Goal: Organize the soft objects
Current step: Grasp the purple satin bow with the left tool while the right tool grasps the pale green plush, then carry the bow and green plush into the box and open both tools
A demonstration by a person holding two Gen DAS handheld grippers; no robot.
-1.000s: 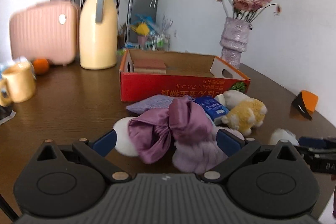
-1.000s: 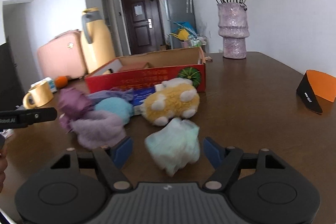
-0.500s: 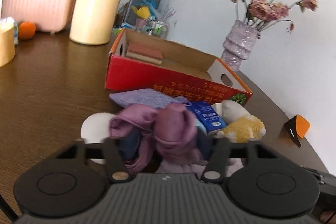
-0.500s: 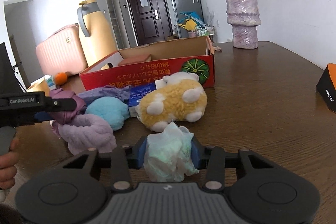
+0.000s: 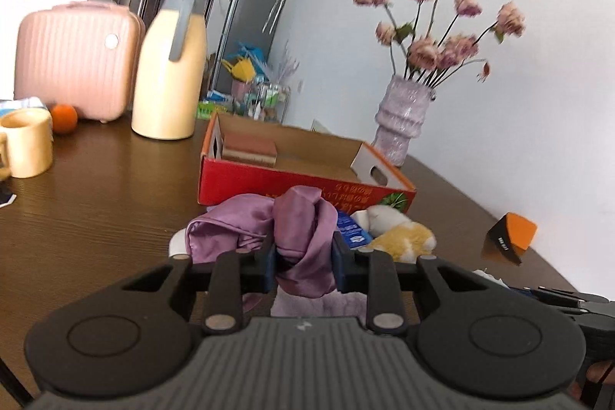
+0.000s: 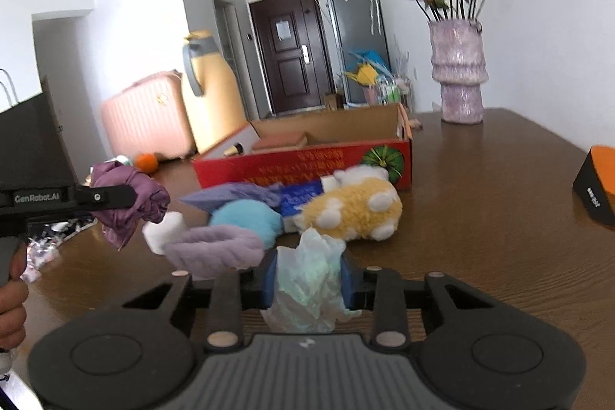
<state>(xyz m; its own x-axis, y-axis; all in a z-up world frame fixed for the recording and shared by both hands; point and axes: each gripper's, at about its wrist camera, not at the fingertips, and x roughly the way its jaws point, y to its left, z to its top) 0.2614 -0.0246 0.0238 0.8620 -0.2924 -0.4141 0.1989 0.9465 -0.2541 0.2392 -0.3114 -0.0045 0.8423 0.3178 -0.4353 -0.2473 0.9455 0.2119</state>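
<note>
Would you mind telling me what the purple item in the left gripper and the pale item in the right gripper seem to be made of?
The purple cloth looks like satin: smooth folds with a soft sheen. The pale wad looks like thin plastic film or tissue: crinkled, translucent, faintly greenish; I cannot say which.

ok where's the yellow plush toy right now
The yellow plush toy lies on the table in front of the red box, right of the blue pom, beyond the right claw.

Both wrist views — low, close — face the red box (image 5: 303,187) (image 6: 307,160) (shared).
</note>
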